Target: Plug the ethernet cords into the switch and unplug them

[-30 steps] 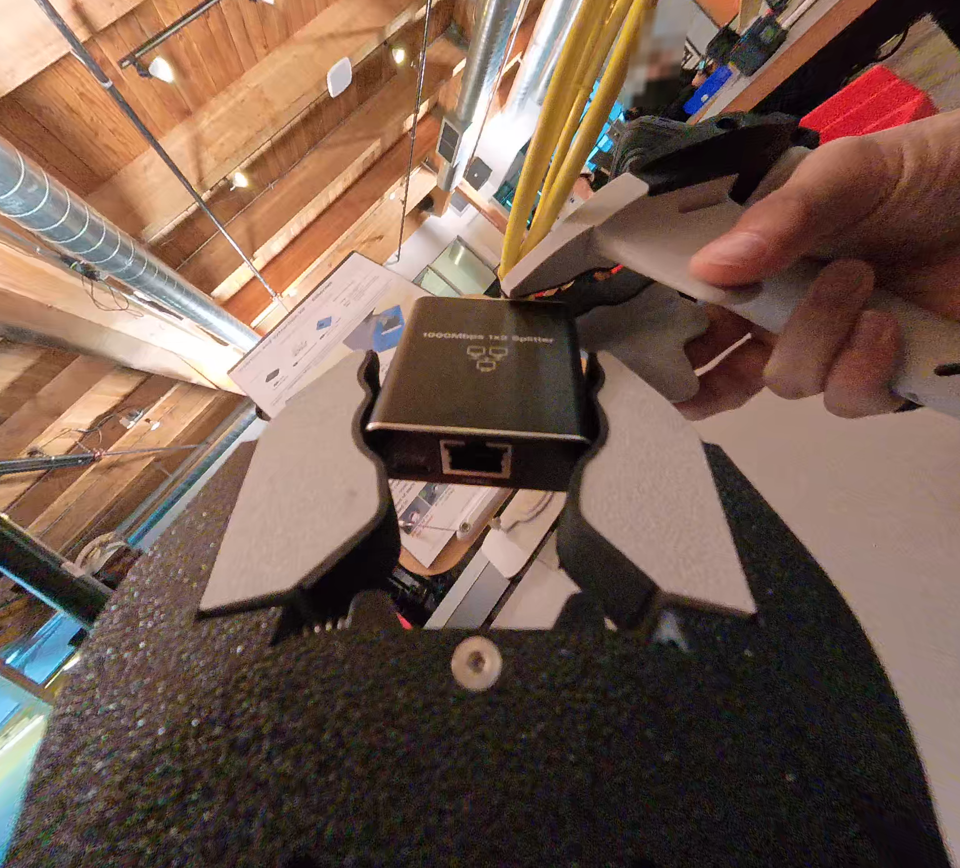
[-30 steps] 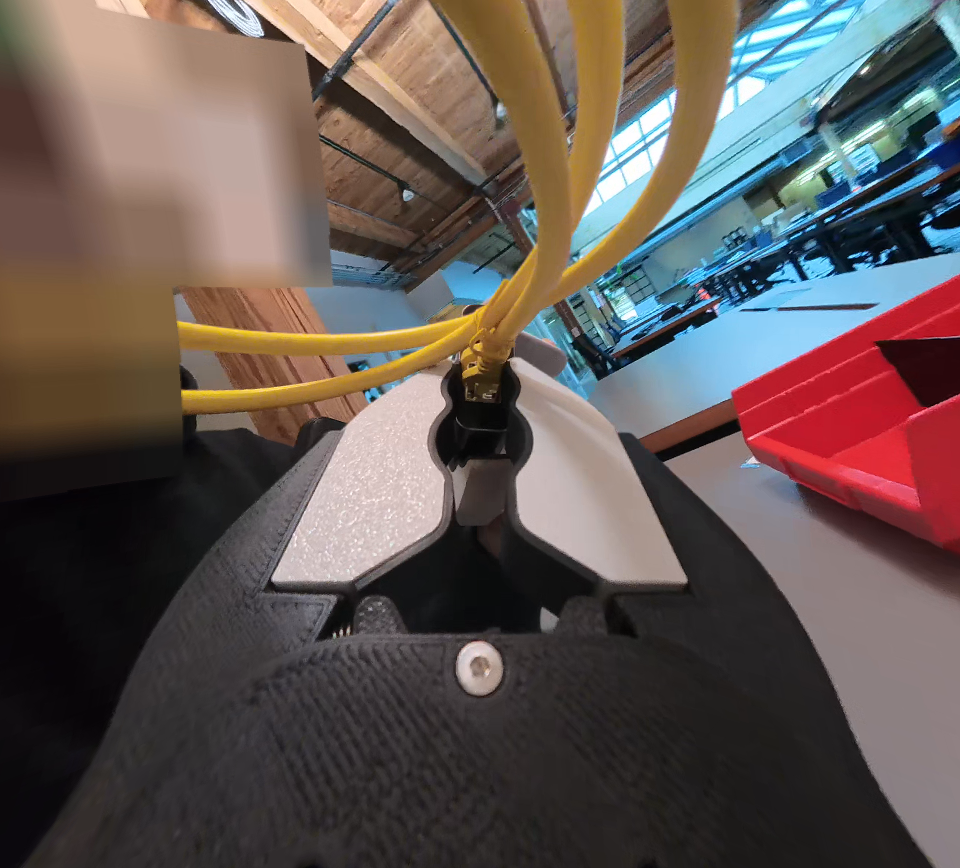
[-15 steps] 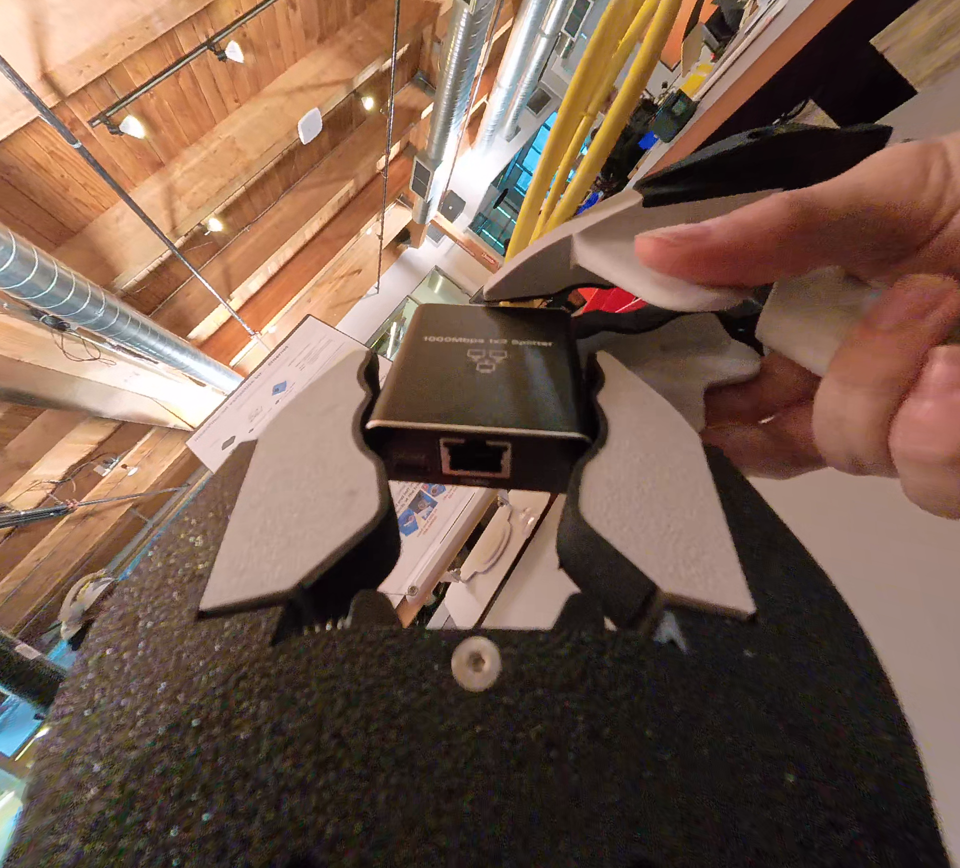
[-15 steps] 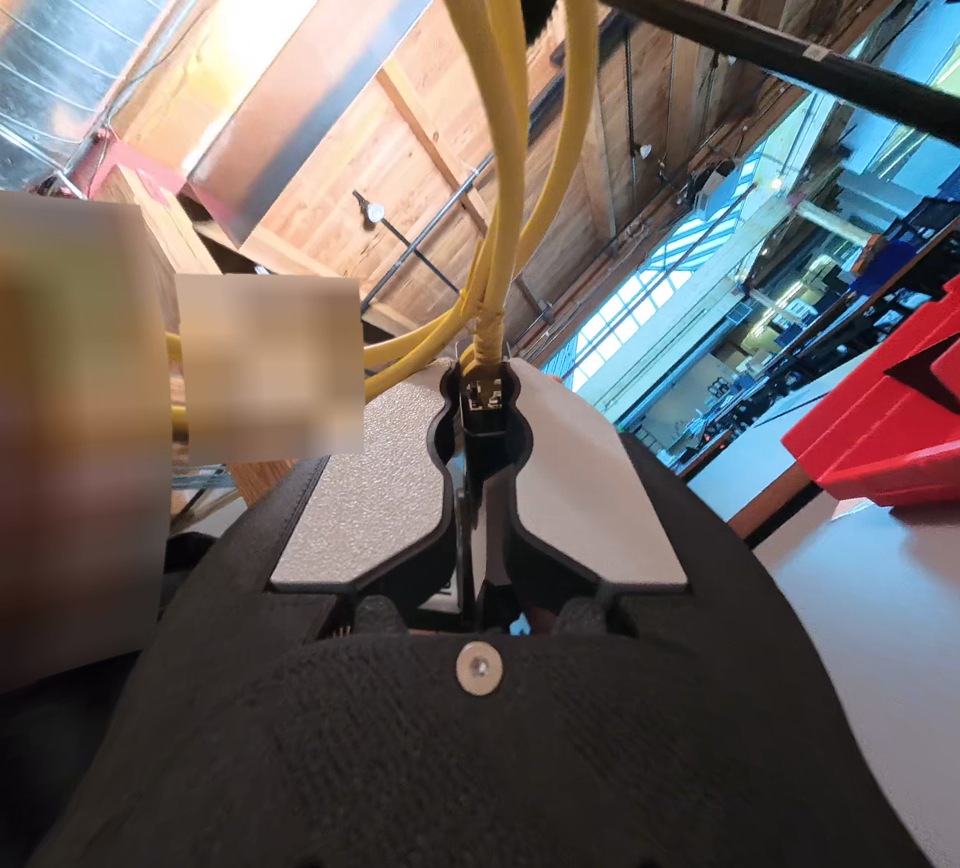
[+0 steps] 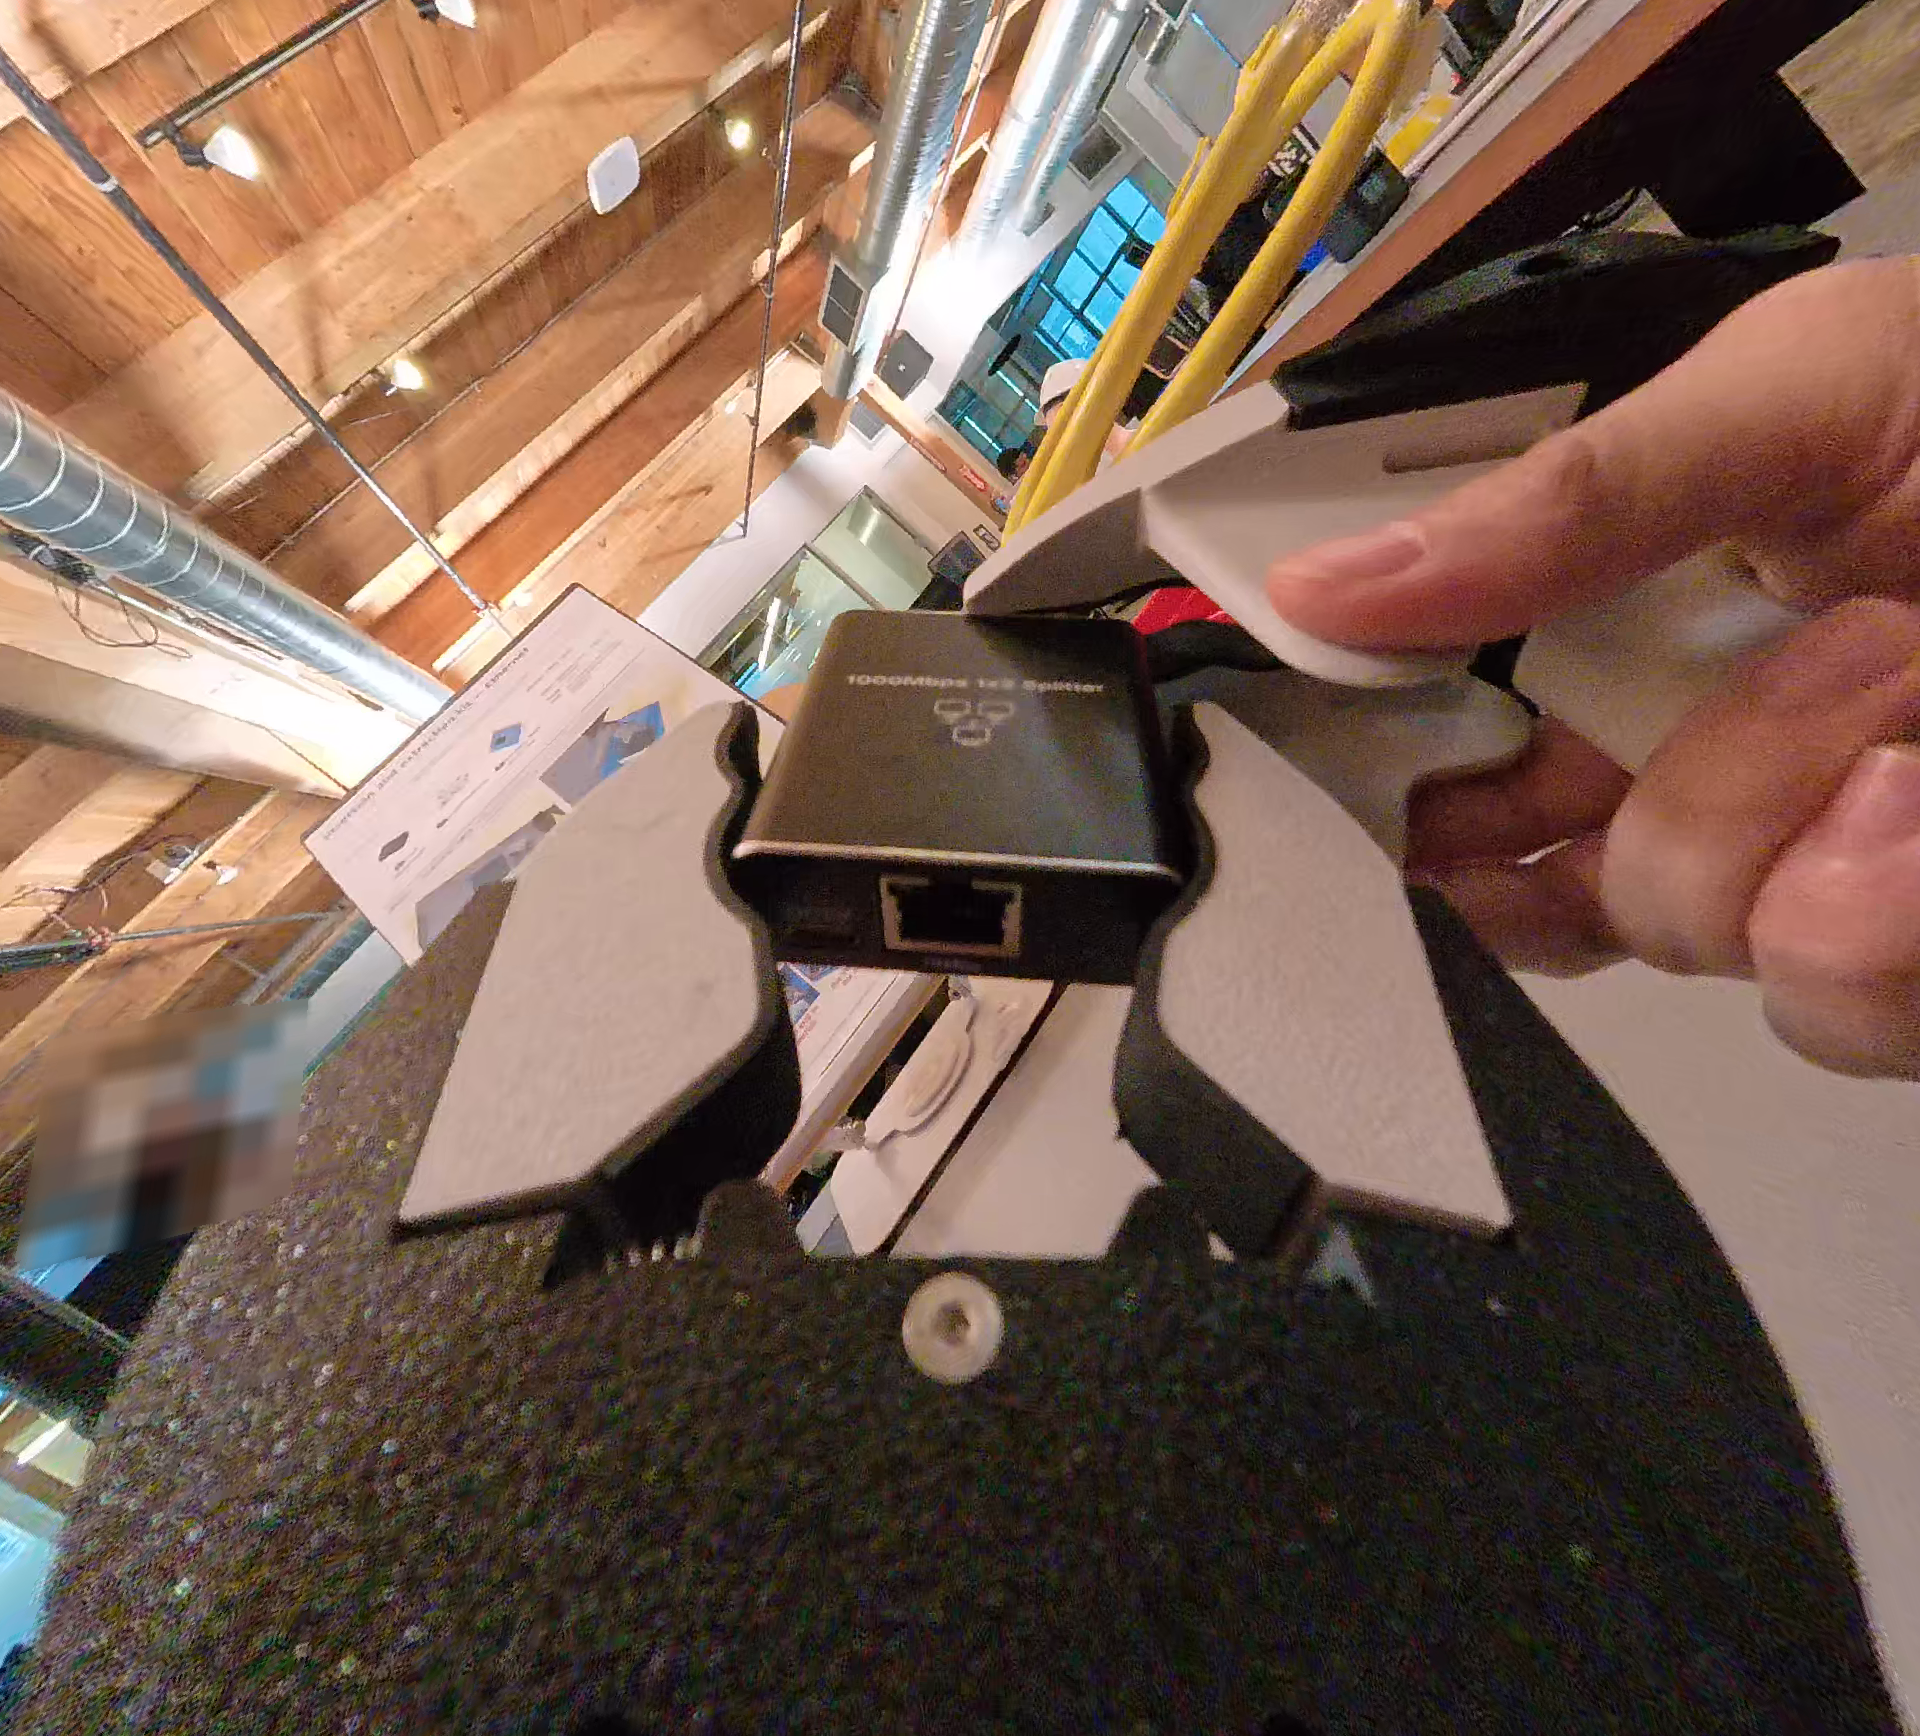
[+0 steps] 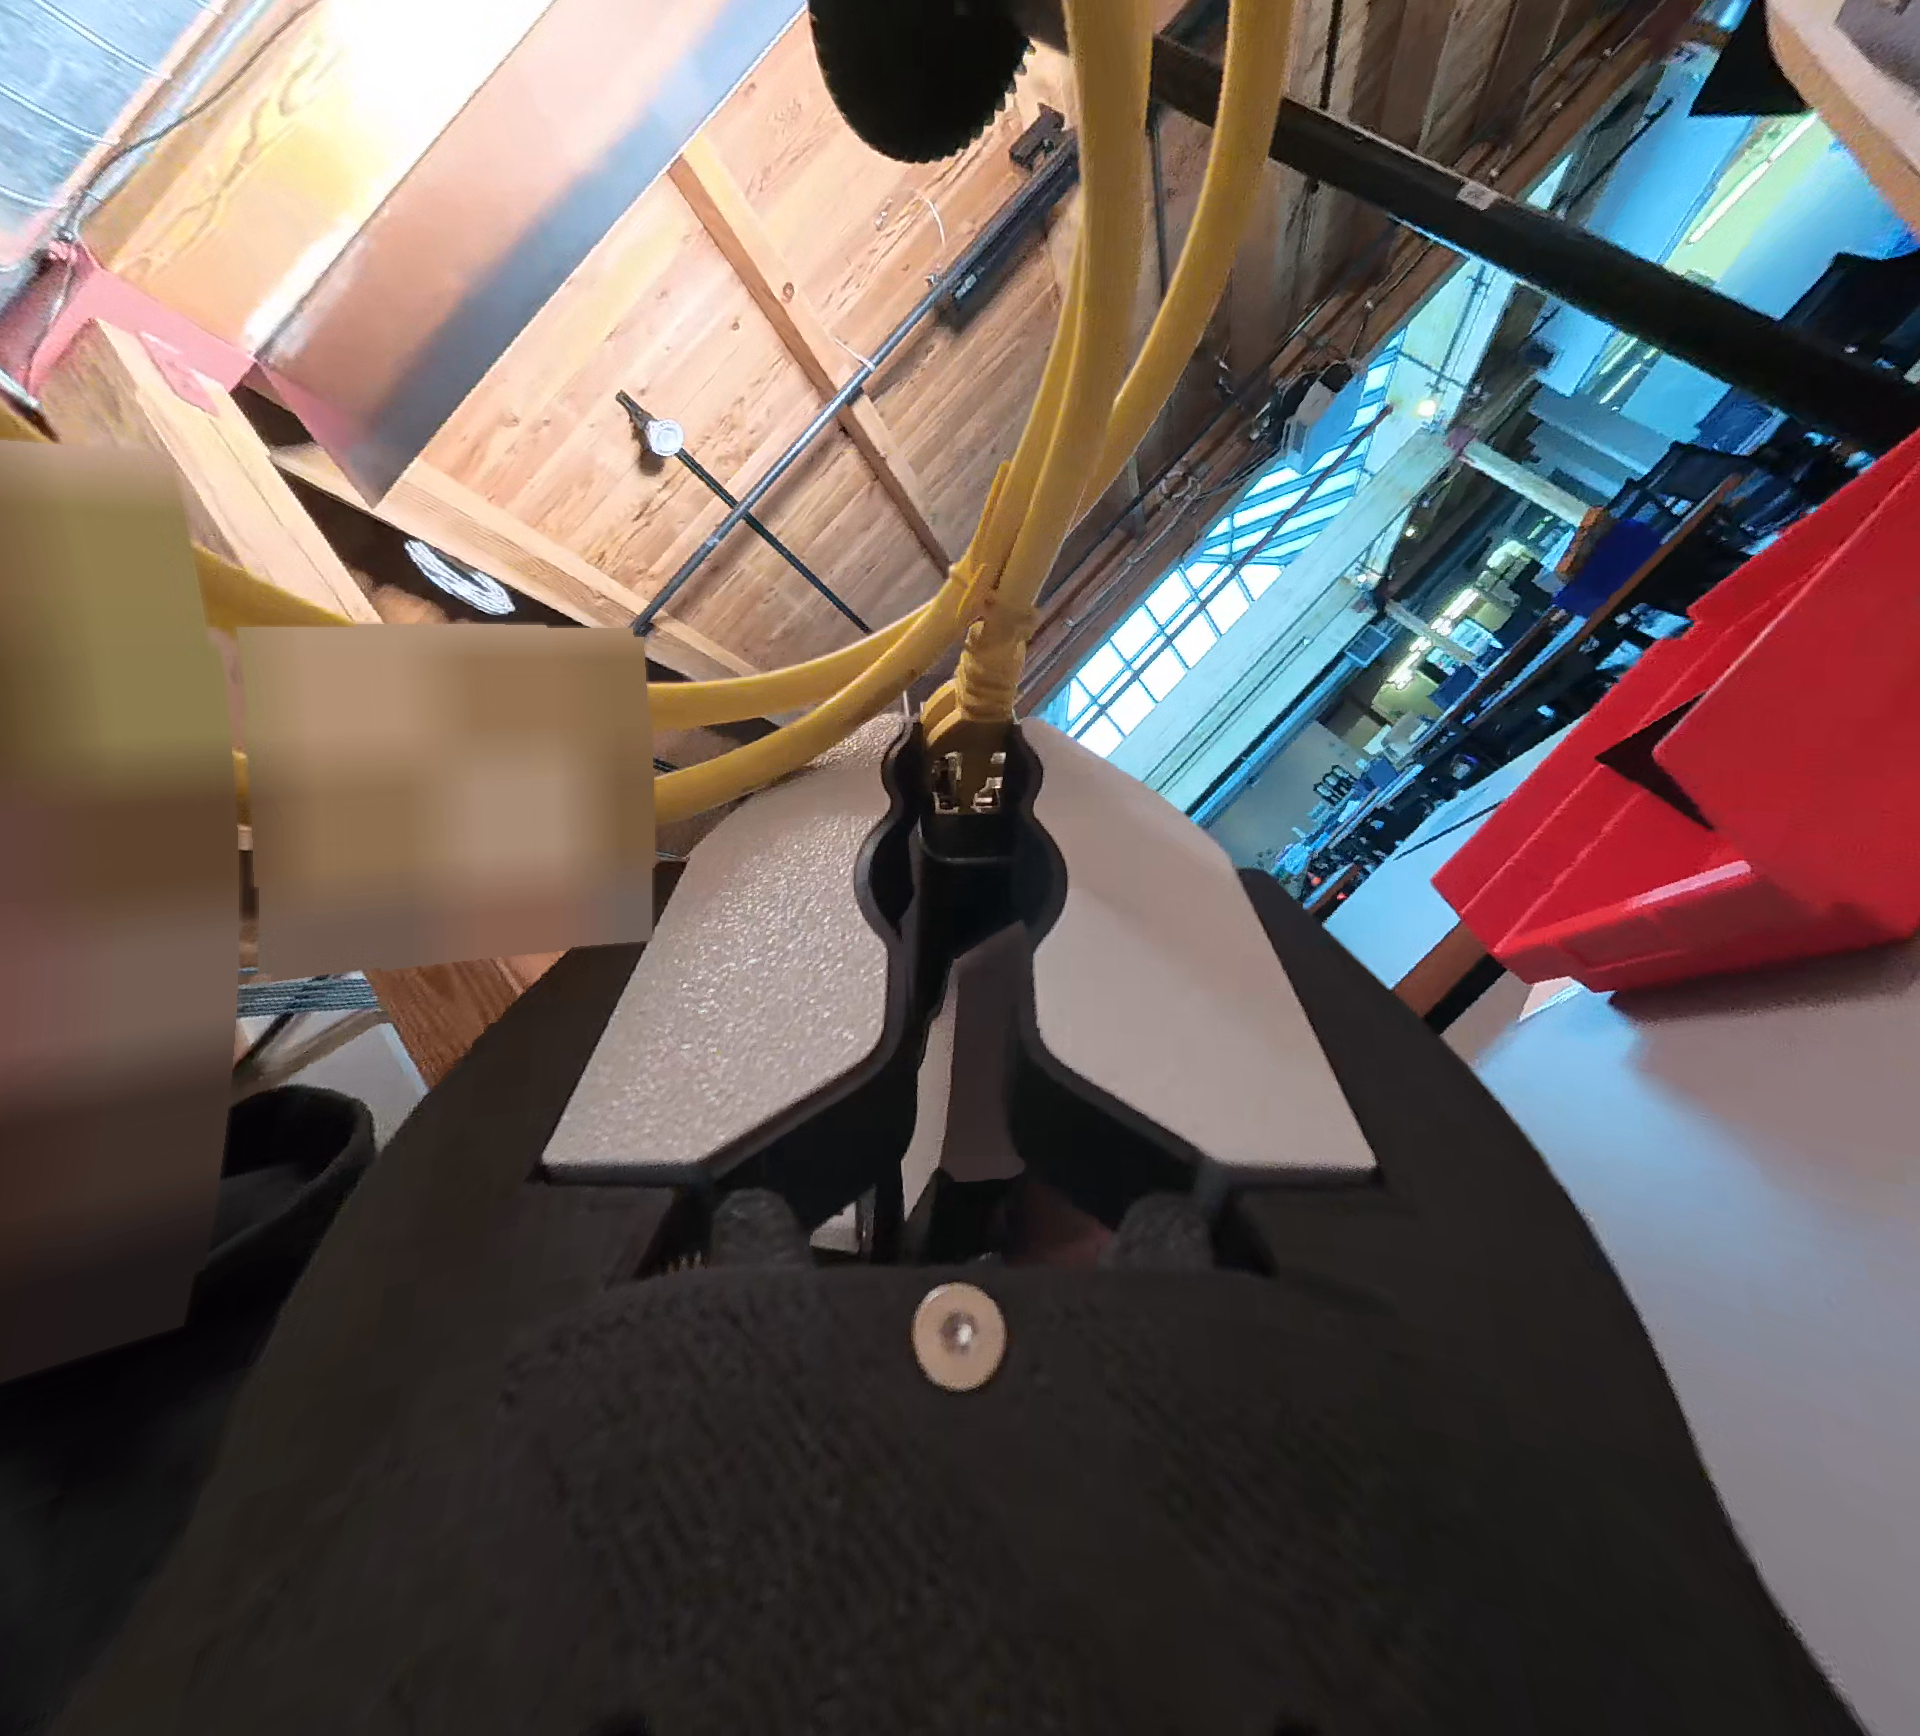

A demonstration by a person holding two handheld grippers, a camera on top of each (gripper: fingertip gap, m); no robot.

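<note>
Comparing with a second ago, my right tongs (image 5: 1049, 590) have swung closer, to 1 o'clock of the small black metal switch box (image 5: 961, 777), and their grey tips now touch its far edge. My left tongs (image 5: 961, 855) stay clenched on the box sides, its open port facing me. In the right wrist view my right tongs (image 6: 961, 813) grasp the clear plug with yellow rubber boot (image 6: 971, 751); flat yellow ethernet cords (image 6: 1101, 356) loop up to 12 o'clock. I judge the plug sits at the far ports, but seated or coming out, I cannot tell. Glossy red plastic bin (image 6: 1704, 813) at 3 o'clock.
</note>
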